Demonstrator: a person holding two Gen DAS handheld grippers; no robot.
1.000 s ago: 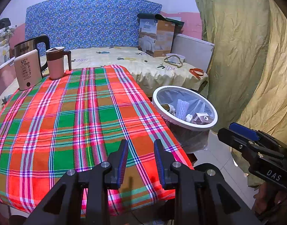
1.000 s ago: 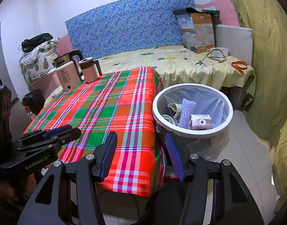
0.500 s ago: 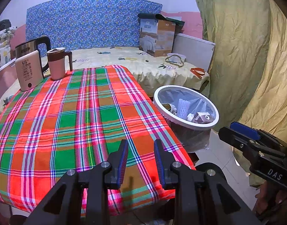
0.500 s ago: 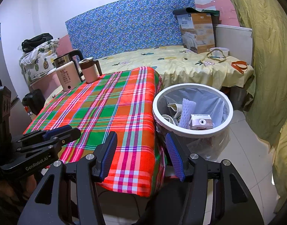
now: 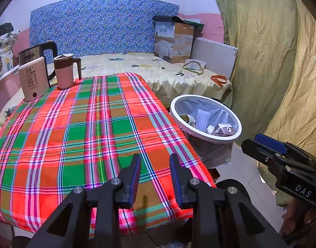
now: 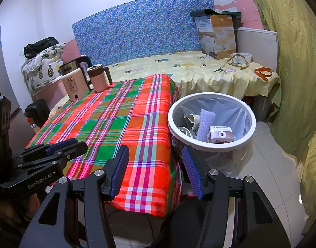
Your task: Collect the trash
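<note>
Left gripper: hovered low over the near edge of the plaid tablecloth, its blue pads parted by a modest gap and gripping nothing.

Right gripper: hung at the table's near right corner, beside the bin, jaws spread wide and empty.

Trash bin: stood on the tiled floor, touching or just beside the cloth's right edge — white rim, clear liner.

Trash: the pieces in view all lay inside the bin — a small carton, a ribbed foam sleeve, crumpled paper. None showed on the cloth.

Table contents: a kettle, a white 55° unit and a lidded mug stood at the far left corner; these looked like keepers, not litter.

Stage, as judged: collection appeared finished or nearly so.

Doing the step well: the cloth's margins and the floor by the bin deserved a scan before stopping; both tools were best kept parted and clear of the cloth, which would drag if snagged.
</note>
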